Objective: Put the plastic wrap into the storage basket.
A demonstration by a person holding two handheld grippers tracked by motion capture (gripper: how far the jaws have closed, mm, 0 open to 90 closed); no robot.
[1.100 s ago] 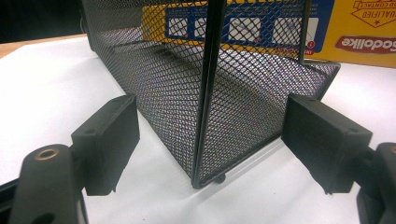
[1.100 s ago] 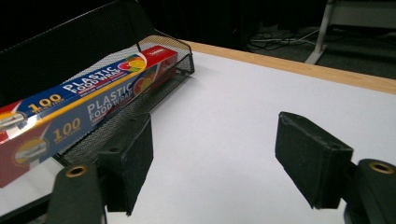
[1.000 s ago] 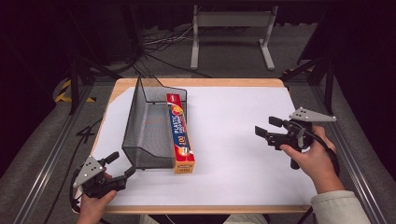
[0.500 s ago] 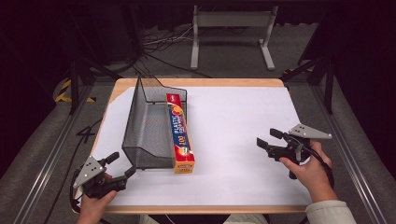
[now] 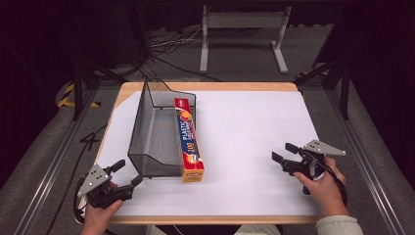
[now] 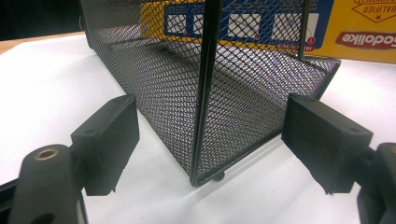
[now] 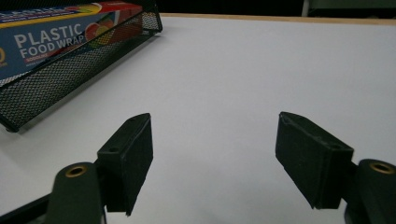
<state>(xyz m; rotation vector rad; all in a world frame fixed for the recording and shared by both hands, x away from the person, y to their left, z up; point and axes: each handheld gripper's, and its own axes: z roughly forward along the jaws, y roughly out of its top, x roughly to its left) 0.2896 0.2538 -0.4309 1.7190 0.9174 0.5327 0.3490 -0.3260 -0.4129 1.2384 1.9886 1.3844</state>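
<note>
- Since the earlier frames, the right gripper has sunk toward the desk near its right edge, while the left gripper has kept its place at the near left corner.
- Both grippers are released, jaws apart, holding nothing.
- At the left side of the desk stands a wire basket, its near corner post between the left gripper's spread jaws but untouched.
- Along the basket's right side lies a box of plastic wrap.
- Risk, as I judge it: closing on thin mesh could slip or drag the light basket, knocking the box off its edge.
</note>
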